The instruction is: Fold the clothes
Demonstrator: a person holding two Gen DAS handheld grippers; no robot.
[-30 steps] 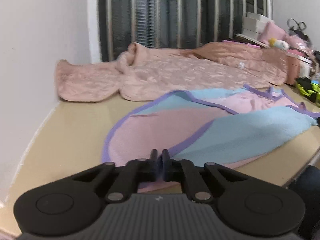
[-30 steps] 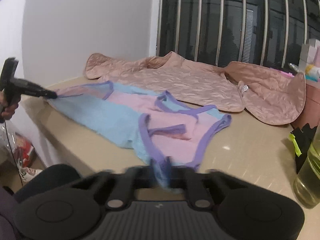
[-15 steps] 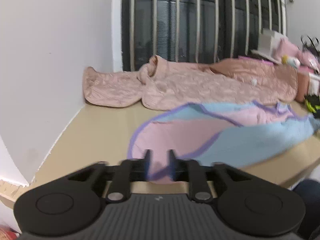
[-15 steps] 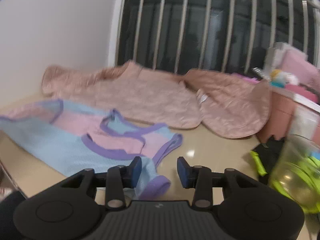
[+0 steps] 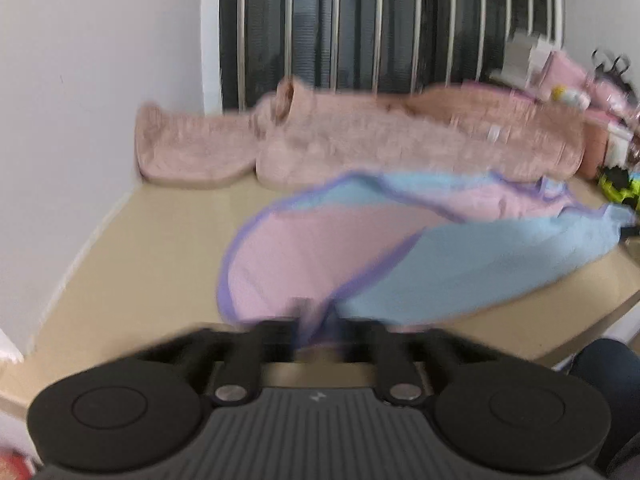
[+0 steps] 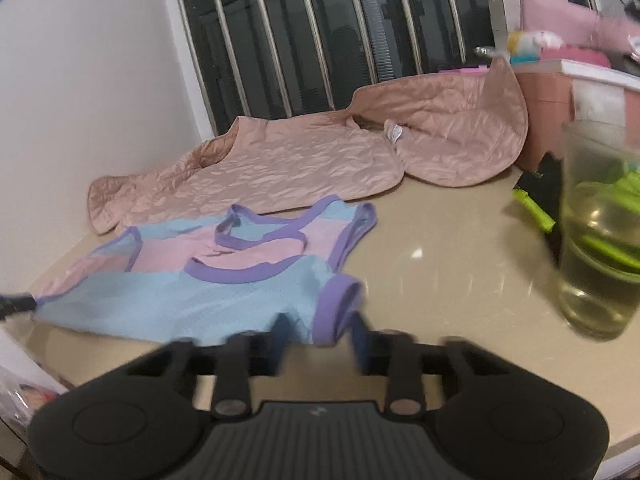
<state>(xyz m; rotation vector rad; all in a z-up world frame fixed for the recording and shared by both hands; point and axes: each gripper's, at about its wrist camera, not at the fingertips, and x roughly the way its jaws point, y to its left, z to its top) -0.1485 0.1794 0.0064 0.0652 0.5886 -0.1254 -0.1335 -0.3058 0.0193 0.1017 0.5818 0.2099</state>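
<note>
Blue-and-pink vest (image 6: 224, 276) lies along the desk's (image 6: 440, 280) front edge; the left claw (image 5: 316, 316) pinches its purple hem, while the right claw (image 6: 320, 336) gapes, released, astride an armhole.

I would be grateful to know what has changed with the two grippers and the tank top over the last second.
Both grippers let go: the right gripper opened and released the blue-and-pink tank top at its purple shoulder strap; the left gripper released the hem, though blur now hides its state. The tank top settled on the table. The pink quilted jacket stayed put.
</note>
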